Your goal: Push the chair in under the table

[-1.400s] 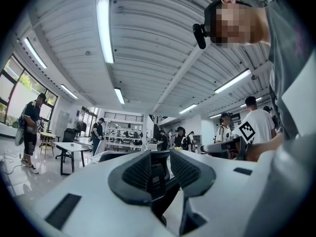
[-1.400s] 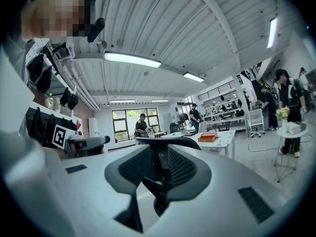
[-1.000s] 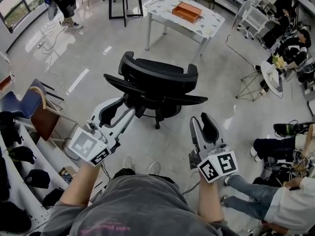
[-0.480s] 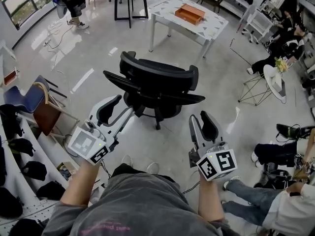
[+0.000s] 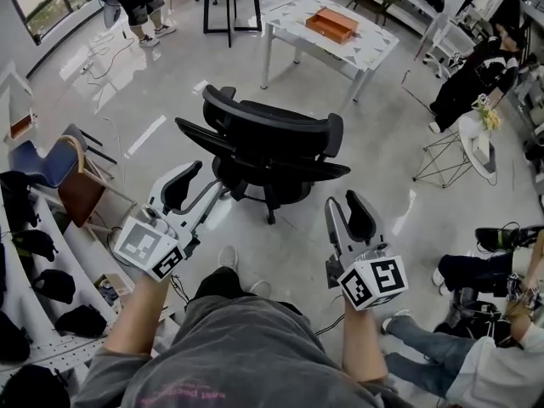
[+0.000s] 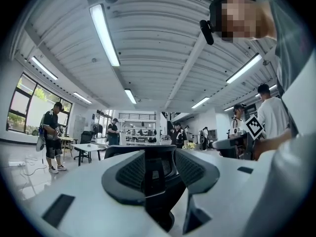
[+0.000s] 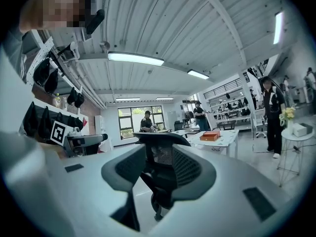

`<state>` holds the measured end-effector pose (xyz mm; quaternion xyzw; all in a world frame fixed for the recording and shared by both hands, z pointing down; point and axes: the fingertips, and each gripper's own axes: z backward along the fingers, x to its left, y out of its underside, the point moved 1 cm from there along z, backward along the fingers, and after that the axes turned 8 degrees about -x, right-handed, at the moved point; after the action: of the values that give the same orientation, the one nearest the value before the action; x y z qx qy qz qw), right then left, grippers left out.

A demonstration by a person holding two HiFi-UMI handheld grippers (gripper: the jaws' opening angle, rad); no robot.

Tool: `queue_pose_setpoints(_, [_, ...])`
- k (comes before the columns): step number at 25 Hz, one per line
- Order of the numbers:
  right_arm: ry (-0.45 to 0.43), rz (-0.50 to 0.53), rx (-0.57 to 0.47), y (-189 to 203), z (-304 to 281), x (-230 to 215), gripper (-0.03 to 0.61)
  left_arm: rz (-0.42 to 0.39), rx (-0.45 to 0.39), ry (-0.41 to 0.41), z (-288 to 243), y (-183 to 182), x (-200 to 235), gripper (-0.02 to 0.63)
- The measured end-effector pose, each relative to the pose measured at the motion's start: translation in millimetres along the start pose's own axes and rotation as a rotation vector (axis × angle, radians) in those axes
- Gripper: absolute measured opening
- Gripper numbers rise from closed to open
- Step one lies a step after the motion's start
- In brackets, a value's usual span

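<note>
Chair (image 5: 268, 155) sits well clear of the worktop (image 5: 293, 15); left gripper (image 5: 194, 189) and right gripper (image 5: 347, 211) hover behind it, jaws just opened, empty; next up is probably meeting the backrest.

A black office chair (image 5: 268, 147) stands on the glossy grey floor (image 5: 153, 83) at the centre of the frame, its backrest towards the bottom. Just below it, the left gripper (image 5: 197, 187) reaches up from the lower left and ends close to the chair's left side. The right gripper (image 5: 347, 206) points up from the lower right, short of the chair. Both have just been opening their jaws, with nothing between them. A white table (image 5: 361, 53) carrying an orange box (image 5: 332, 24) sits beyond the chair, upper centre. A blue and brown chair (image 5: 59, 164) stands at the left edge and a small round table (image 5: 467, 138) at the right.
</note>
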<state>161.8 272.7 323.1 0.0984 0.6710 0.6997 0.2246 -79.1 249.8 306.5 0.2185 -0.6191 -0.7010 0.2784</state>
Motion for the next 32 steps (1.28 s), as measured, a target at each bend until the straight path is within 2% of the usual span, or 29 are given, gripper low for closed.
queue_pose_setpoints(10, [0.016, 0.011, 0.029, 12.7, -30.9, -18.5, 0.15, 0.003, 0.001, -0.034, -19.1, 11.6, 39.8, 0.192])
queue_pose_setpoints(20, [0.102, 0.012, 0.092, 42.8, -90.4, -48.4, 0.169, 0.016, 0.06, -0.041, -50.5, 44.2, 114.9, 0.196])
queue_pose_setpoints(27, [0.146, 0.059, 0.168, 72.2, -135.9, -68.8, 0.202, -0.045, 0.142, -0.018, -83.2, 78.6, 167.0, 0.221])
queue_pose_setpoints(32, [0.19, 0.078, 0.202, 85.1, -154.1, -85.8, 0.225, -0.066, 0.177, 0.013, -104.1, 95.5, 189.1, 0.239])
